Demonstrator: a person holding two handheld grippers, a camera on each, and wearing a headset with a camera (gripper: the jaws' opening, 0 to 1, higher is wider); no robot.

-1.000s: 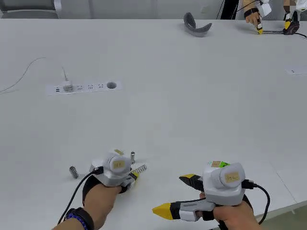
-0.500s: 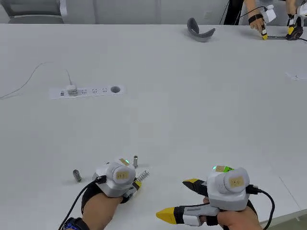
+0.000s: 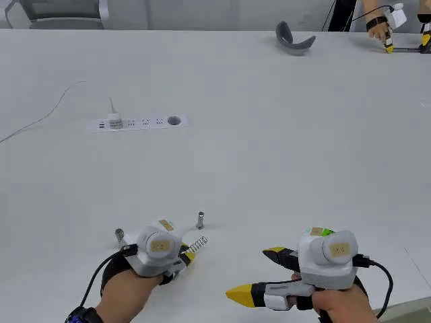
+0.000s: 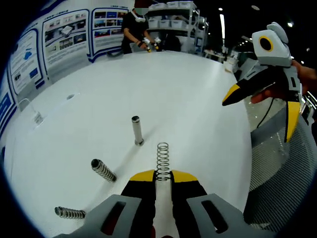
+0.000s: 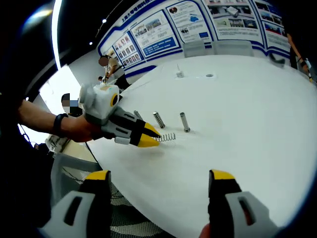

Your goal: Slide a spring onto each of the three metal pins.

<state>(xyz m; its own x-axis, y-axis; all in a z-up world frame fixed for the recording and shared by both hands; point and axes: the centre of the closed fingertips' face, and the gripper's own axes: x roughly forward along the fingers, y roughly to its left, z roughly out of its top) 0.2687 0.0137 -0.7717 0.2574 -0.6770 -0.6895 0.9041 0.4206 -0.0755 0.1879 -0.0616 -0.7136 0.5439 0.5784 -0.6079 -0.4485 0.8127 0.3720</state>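
One spring (image 4: 162, 156) pinched by level left gripper (image 4: 162, 175); right gripper (image 3: 254, 272) points leftward, jaws spread.

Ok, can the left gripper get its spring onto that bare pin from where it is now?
Probably yes. The left gripper holds the spring by one end, and the bare pin stands upright just ahead with open table between. The right gripper sits off to the side, out of the path.

l claw (image 4: 162, 175) + spring (image 4: 162, 157) | drew back a bit | from bare pin (image 4: 136, 130)
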